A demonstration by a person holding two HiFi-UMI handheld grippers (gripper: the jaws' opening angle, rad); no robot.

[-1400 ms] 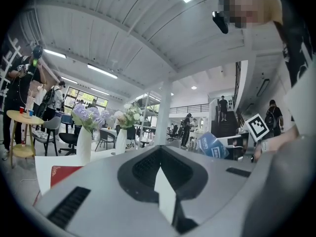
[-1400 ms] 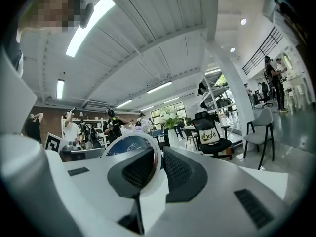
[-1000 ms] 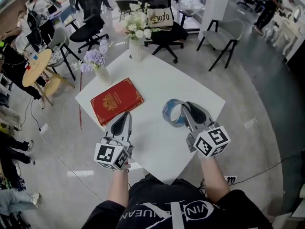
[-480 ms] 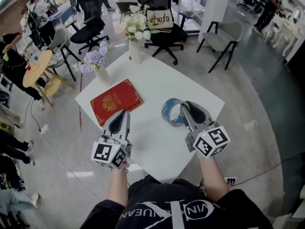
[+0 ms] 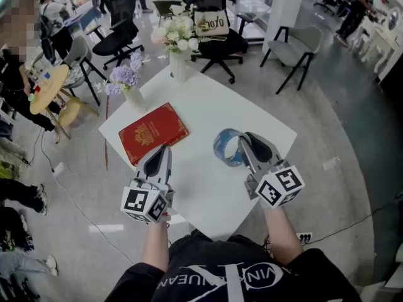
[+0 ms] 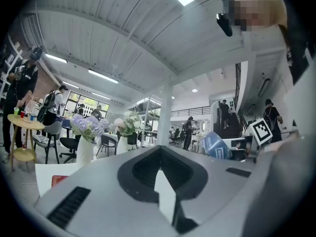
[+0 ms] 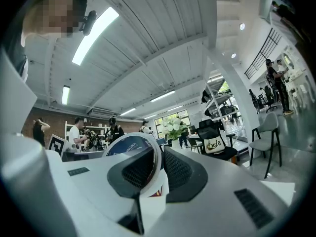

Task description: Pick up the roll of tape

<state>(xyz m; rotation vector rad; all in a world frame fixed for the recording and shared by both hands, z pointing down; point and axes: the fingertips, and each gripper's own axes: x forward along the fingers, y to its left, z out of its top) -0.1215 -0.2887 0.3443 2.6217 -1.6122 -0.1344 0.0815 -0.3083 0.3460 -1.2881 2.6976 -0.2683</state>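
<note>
The roll of tape (image 7: 129, 146), a blue-printed ring with a pale band, stands on edge in the right gripper (image 5: 249, 141). One jaw sits inside the ring's hole and the other outside it, so the pair is drawn in partway and pinches the ring's wall between the pads. The bulk of the roll lies to the left of those jaws and just ahead of their tips. The grasp therefore looks made. What cannot be told from either view is whether the roll's lower edge has cleared the white table (image 5: 208, 106) or rests on it, so the lift itself may be what remains. The left gripper (image 5: 162, 156) hangs over the near part of the table with its jaws brought together on nothing, taking no part. A red book (image 5: 154, 133) lies flat just ahead of its tips. Farther beyond stand a vase of purple flowers (image 5: 129, 83) and a vase of white flowers (image 5: 178, 43).
</note>
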